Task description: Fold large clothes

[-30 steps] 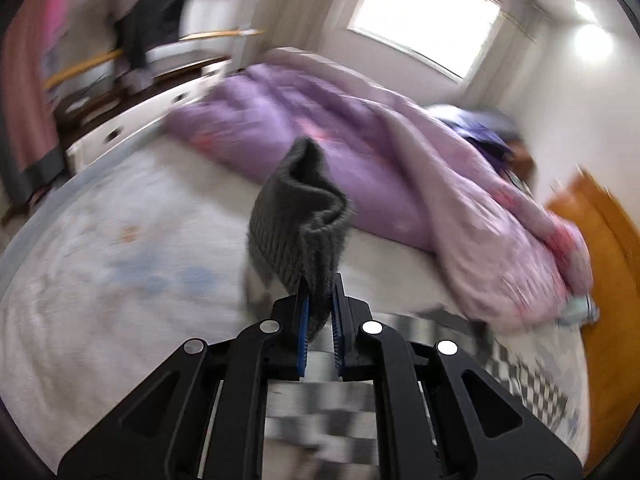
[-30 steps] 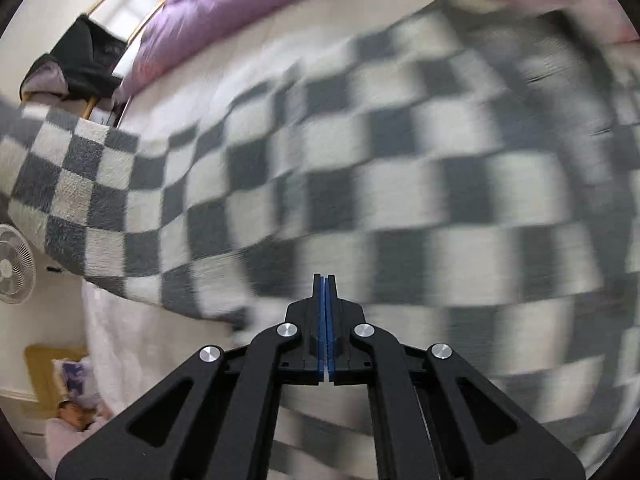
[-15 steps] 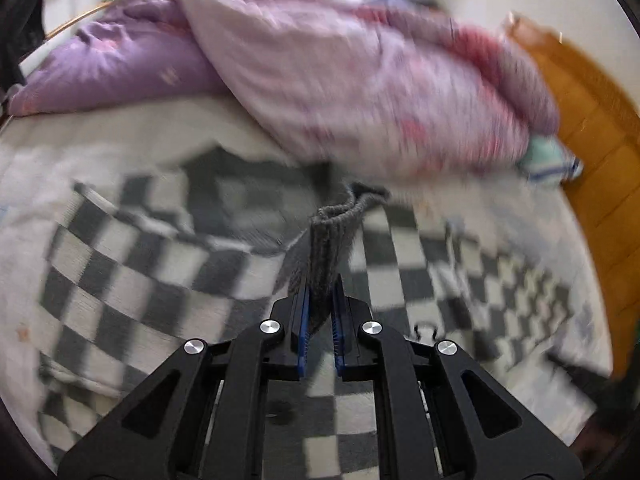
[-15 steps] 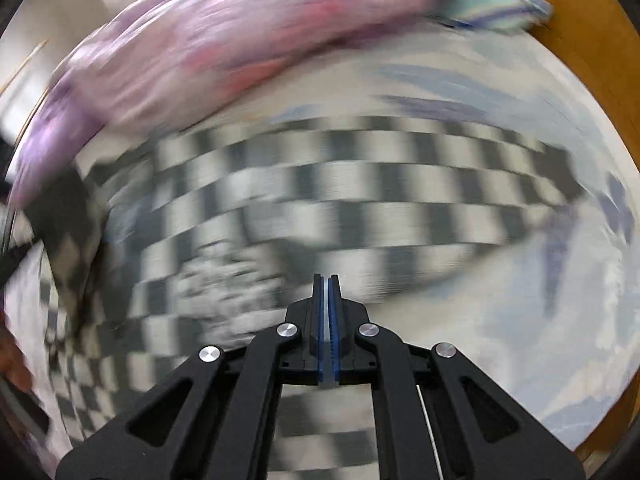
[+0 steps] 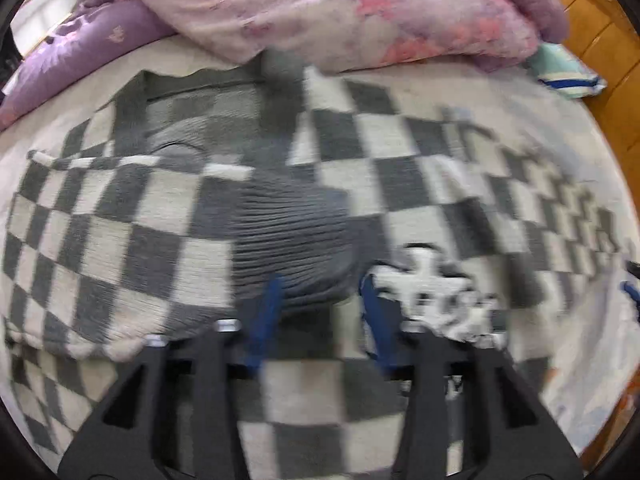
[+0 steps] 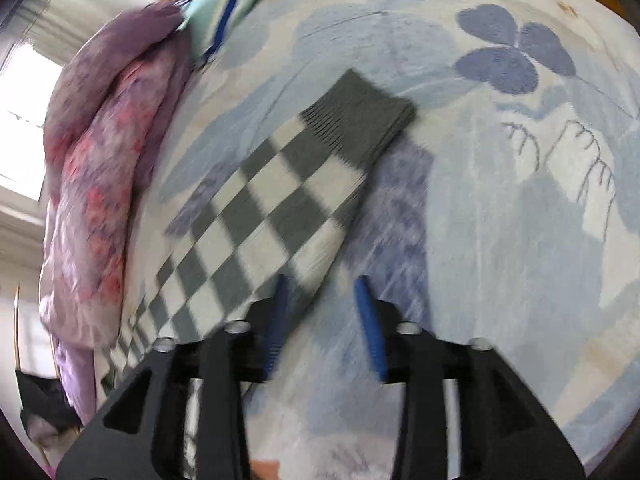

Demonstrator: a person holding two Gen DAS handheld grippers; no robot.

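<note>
A grey-and-white checkered knit sweater [image 5: 400, 152] lies spread on the bed. Its grey ribbed cuff [image 5: 292, 240] rests on the body just ahead of my left gripper [image 5: 320, 292], which is open and holds nothing. In the right wrist view one checkered sleeve [image 6: 256, 216] stretches across the sheet and ends in a grey ribbed cuff [image 6: 356, 120]. My right gripper [image 6: 322, 288] is open and empty at the sleeve's near edge.
A pink and purple quilt [image 5: 360, 12] is bunched along the far side of the bed and shows in the right wrist view [image 6: 104, 128]. A teal striped pillow [image 5: 564, 68] lies by the orange wooden headboard [image 5: 608, 32]. The sheet [image 6: 520, 200] has blue flower prints.
Both grippers were shut and now stand open. The left one has let go of the grey cuff, which now lies on the sweater. The right view has swung onto the sleeve.
</note>
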